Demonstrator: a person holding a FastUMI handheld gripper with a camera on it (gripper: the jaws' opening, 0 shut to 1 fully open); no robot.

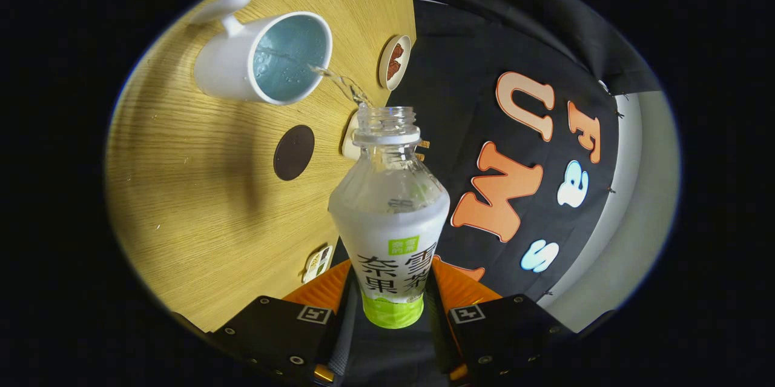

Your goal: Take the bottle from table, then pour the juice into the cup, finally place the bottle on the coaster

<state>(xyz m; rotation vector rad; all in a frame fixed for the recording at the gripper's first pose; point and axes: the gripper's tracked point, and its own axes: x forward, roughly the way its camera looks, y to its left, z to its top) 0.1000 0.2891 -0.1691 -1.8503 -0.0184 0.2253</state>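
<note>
On the wooden table [200,193] you see a dark coaster [293,152] and small dish [395,62] near the cup [266,60]; your gripper [392,314] clamps the uncapped bottle [390,217], its clear stream [342,83] entering the cup.

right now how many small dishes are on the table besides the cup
1 clear dish, beyond the cup, at the table edge. A pale thing behind the bottle neck is part hidden; I cannot tell what it is.

Uncapped clear bottle [389,217] tilted, pouring into white cup [263,60]; dark round coaster [293,152] bare beside cup.
</note>
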